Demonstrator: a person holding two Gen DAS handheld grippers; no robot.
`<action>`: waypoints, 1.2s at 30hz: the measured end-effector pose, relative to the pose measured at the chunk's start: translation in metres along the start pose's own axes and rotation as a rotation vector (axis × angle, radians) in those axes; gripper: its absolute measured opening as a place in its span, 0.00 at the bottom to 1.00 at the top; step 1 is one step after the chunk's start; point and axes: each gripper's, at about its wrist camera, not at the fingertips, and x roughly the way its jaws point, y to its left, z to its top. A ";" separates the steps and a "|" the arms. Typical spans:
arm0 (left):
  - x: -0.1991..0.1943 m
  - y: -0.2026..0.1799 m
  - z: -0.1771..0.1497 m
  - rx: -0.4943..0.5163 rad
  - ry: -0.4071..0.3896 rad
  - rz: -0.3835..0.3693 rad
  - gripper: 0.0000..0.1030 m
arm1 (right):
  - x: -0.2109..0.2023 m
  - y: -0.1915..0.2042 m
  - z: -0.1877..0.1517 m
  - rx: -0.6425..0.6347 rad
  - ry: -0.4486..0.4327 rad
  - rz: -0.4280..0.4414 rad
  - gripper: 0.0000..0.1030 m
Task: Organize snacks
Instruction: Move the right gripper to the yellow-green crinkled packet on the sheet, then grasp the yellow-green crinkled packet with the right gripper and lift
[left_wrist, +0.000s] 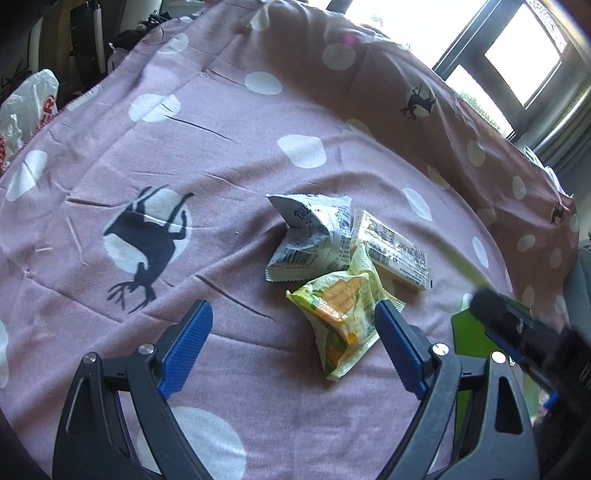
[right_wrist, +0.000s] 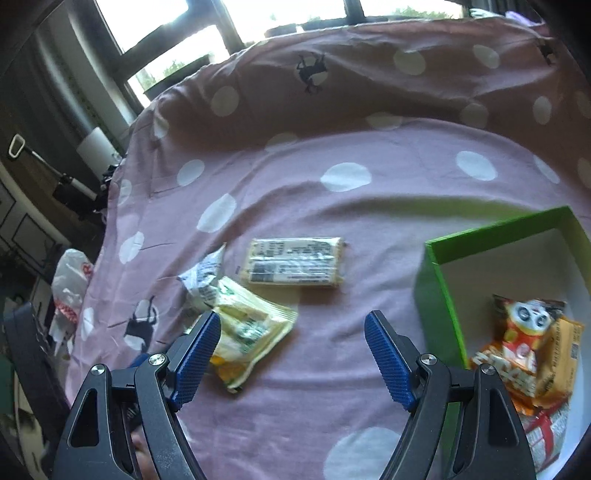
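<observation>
Three snack packs lie together on the pink dotted cloth (left_wrist: 229, 155): a white-and-black pouch (left_wrist: 310, 236), a pale yellow bar pack (left_wrist: 391, 251) and a yellow-green corn pouch (left_wrist: 340, 317). My left gripper (left_wrist: 293, 314) is open and empty, just short of the corn pouch. In the right wrist view the bar pack (right_wrist: 295, 262), the corn pouch (right_wrist: 247, 332) and the white pouch (right_wrist: 203, 277) lie ahead. My right gripper (right_wrist: 291, 325) is open and empty above the cloth (right_wrist: 332, 369). A green box (right_wrist: 439, 299) at the right holds orange panda snack packs (right_wrist: 524, 343).
The green box (left_wrist: 469, 332) and the other gripper's dark body (left_wrist: 517, 325) show at the right of the left wrist view. A raised cloth-covered ridge (right_wrist: 369, 81) runs along the back below windows. A white plastic bag (left_wrist: 26, 107) lies off the left edge.
</observation>
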 end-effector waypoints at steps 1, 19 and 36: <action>0.003 -0.001 0.001 -0.001 0.010 -0.008 0.86 | 0.007 0.004 0.004 -0.013 0.019 0.036 0.78; 0.028 -0.010 -0.005 0.029 0.094 -0.061 0.43 | 0.105 0.011 0.005 -0.048 0.283 0.244 0.40; -0.021 -0.047 -0.026 0.217 -0.024 -0.048 0.32 | 0.045 0.010 -0.015 0.014 0.176 0.306 0.33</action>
